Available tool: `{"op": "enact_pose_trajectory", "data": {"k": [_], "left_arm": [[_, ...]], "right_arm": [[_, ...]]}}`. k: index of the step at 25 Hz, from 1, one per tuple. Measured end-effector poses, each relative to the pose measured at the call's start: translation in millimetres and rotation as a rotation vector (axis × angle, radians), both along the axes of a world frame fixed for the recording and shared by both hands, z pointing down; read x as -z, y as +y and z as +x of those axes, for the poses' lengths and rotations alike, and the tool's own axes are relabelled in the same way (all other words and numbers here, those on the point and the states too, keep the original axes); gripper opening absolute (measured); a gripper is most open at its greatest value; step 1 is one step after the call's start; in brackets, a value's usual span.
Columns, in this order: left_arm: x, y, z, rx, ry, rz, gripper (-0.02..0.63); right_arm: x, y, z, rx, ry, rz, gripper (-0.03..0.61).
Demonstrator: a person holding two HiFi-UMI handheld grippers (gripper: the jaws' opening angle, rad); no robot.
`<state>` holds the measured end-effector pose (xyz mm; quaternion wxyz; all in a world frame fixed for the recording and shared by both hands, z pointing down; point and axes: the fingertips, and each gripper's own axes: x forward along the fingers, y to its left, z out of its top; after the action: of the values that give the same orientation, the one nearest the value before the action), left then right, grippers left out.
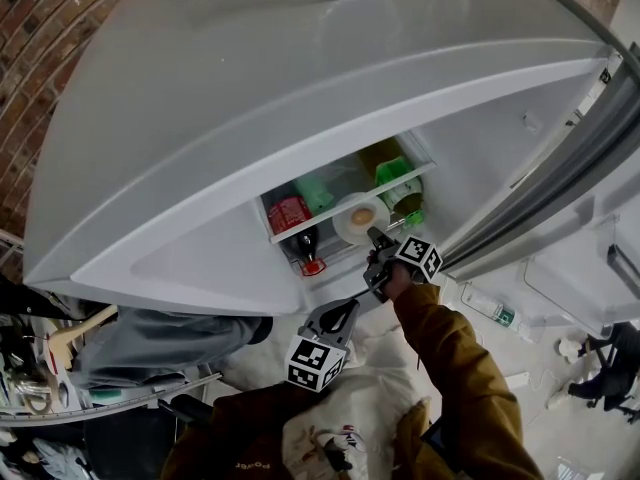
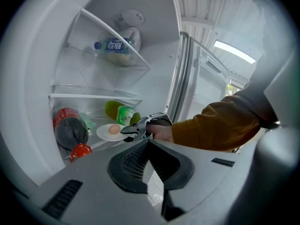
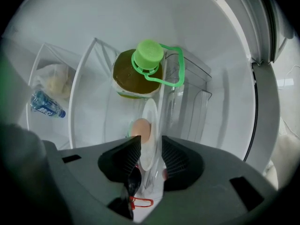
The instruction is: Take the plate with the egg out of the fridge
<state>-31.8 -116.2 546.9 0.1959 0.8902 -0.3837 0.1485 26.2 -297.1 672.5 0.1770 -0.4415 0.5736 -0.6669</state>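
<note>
From the head view, the fridge stands open. The plate sits on a shelf inside with the egg on it, between a cola bottle and some green bottles. The right gripper reaches to the plate's near rim. The left gripper hangs lower, outside the fridge and well apart from the plate.

In the left gripper view, the left gripper has its jaws pressed together on nothing. Beyond it the right gripper meets the edge of the plate, the egg resting near the middle (the cola bottle lies just beside). A water bottle lies on the shelf above.

In the right gripper view, the right gripper is released: its jaws stand apart with the rim of the plate between them, not clamped. The egg shows just past the pads, and a green-capped bottle stands behind.
</note>
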Motion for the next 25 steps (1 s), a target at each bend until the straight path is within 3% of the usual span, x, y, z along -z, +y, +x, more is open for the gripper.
{"op": "enact_pose_trajectory", "data": {"k": [16,21,25], "left_arm": [[0,-4,-6,0.013,0.005,-0.004,0.008],[-2,-3,-7,0.019,0.008,-0.009,0.008],[-2,-2,-7,0.019,0.01,-0.011,0.008]], "right_arm": [[1,-5,-5,-0.003,-0.023,0.0,0.118],[-7,1,-2,-0.014,-0.007,-0.033,0.035],[-7,2,-2,-0.017,-0.013,-0.036,0.029]]}}
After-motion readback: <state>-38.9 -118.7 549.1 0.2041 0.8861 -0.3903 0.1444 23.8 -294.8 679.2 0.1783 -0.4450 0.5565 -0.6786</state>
